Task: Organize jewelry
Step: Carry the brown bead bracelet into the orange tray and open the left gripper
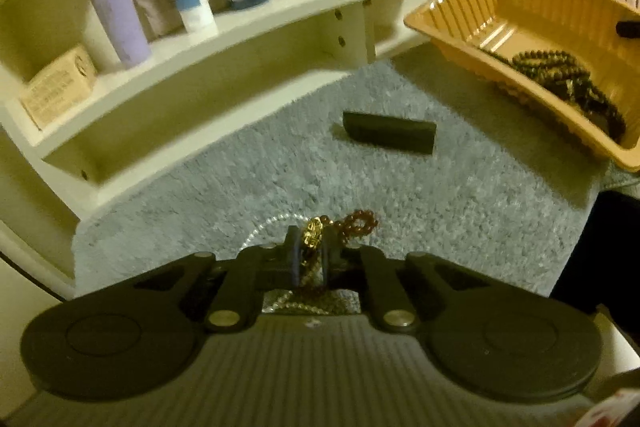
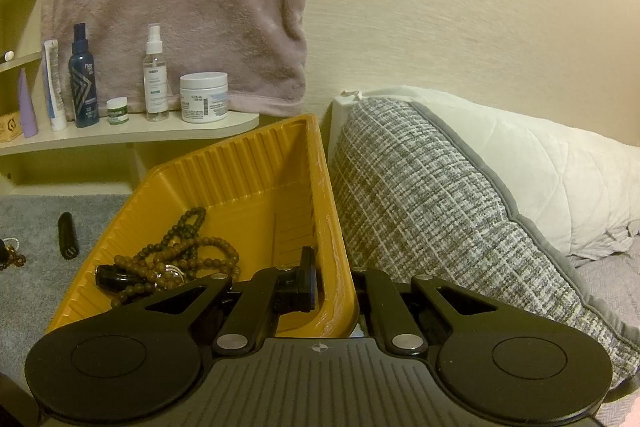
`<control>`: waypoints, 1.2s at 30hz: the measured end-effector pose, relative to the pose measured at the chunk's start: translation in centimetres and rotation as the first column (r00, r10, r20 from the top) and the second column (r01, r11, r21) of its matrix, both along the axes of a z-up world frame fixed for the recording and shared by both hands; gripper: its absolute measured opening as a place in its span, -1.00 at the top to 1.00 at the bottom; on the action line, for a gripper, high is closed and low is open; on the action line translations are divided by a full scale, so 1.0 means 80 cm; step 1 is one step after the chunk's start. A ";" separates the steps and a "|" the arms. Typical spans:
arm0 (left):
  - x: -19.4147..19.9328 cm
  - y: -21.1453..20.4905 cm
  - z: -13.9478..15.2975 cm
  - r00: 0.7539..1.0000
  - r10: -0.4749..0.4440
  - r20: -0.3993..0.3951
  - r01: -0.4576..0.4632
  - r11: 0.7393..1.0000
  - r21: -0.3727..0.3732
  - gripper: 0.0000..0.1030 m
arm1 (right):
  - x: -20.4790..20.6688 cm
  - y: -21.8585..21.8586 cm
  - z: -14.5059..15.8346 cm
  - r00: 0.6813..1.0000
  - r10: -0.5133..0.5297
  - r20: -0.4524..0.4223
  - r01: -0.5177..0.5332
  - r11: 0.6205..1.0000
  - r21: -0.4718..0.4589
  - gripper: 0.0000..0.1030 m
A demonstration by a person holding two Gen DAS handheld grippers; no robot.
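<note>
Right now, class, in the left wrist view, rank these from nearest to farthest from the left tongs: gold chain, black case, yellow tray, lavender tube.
1. gold chain: pinched in the left tongs.
2. black case: on the grey rug, ahead.
3. yellow tray: right, lifted, and lavender tube: left shelf. Too close to call.

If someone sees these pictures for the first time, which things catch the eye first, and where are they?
The orange tray, lifted at a tilt by the right hand-held gripper clamped on its rim, with brown bead strands piled inside. Then the gold chain pinched in the left hand-held gripper over the grey rug.
</note>
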State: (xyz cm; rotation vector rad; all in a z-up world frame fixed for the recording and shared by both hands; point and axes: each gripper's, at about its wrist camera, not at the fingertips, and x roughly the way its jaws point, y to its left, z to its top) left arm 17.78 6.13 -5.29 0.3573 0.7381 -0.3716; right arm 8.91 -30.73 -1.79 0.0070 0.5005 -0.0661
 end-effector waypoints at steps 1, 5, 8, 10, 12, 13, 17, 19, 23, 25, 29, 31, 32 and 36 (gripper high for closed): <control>-0.002 0.001 0.005 1.000 0.004 0.014 -0.004 1.000 -0.003 0.82 | 0.000 0.000 0.000 1.000 0.000 0.000 0.000 1.000 0.000 0.90; -0.008 0.000 0.033 0.998 0.010 0.063 -0.009 1.000 -0.016 0.82 | -0.001 0.001 0.000 1.000 0.002 0.002 -0.002 1.000 -0.003 0.90; -0.008 -0.002 0.056 0.995 0.005 0.097 -0.003 1.000 -0.029 0.82 | -0.001 0.001 0.000 1.000 0.003 0.003 -0.003 1.000 -0.003 0.90; -0.009 -0.005 0.074 0.993 -0.001 0.121 0.007 0.999 -0.046 0.82 | -0.001 0.002 0.001 1.000 0.004 0.003 -0.004 1.000 -0.004 0.90; -0.010 -0.011 0.090 0.990 -0.009 0.143 0.017 0.998 -0.057 0.82 | -0.002 0.003 0.002 1.000 0.005 0.004 -0.005 1.000 -0.005 0.90; -0.010 -0.014 0.097 0.988 -0.014 0.151 0.024 0.998 -0.062 0.82 | -0.002 0.003 0.002 1.000 0.006 0.006 -0.006 1.000 -0.005 0.90; -0.013 -0.030 0.125 0.981 -0.044 0.187 0.060 0.995 -0.079 0.82 | -0.002 0.005 0.003 1.000 0.009 0.009 -0.009 1.000 -0.005 0.90; -0.015 -0.039 0.137 0.978 -0.065 0.199 0.086 0.992 -0.095 0.82 | -0.002 0.005 0.004 1.000 0.011 0.010 -0.011 1.000 -0.005 0.90; -0.018 -0.066 0.156 0.968 -0.118 0.221 0.143 0.984 -0.101 0.82 | -0.002 0.005 0.004 1.000 0.012 0.011 -0.012 1.000 -0.003 0.90; -0.021 -0.082 0.165 0.962 -0.149 0.229 0.177 0.978 -0.109 0.82 | -0.002 0.004 0.004 1.000 0.013 0.013 -0.013 1.000 -0.002 0.90; -0.027 -0.119 0.175 0.948 -0.209 0.239 0.244 0.961 -0.128 0.82 | -0.002 0.004 0.004 1.000 0.011 0.013 -0.011 1.000 -0.001 0.90; -0.030 -0.139 0.175 0.941 -0.240 0.239 0.277 0.951 -0.139 0.82 | -0.002 0.004 0.004 1.000 0.011 0.012 -0.011 1.000 0.001 0.90; -0.031 -0.151 0.174 0.936 -0.260 0.238 0.297 0.945 -0.138 0.82 | -0.002 0.004 0.004 1.000 0.011 0.012 -0.011 1.000 0.001 0.90; -0.036 -0.189 0.167 0.921 -0.315 0.228 0.353 0.923 -0.150 0.82 | -0.003 0.003 0.004 1.000 0.013 0.012 -0.013 1.000 0.004 0.90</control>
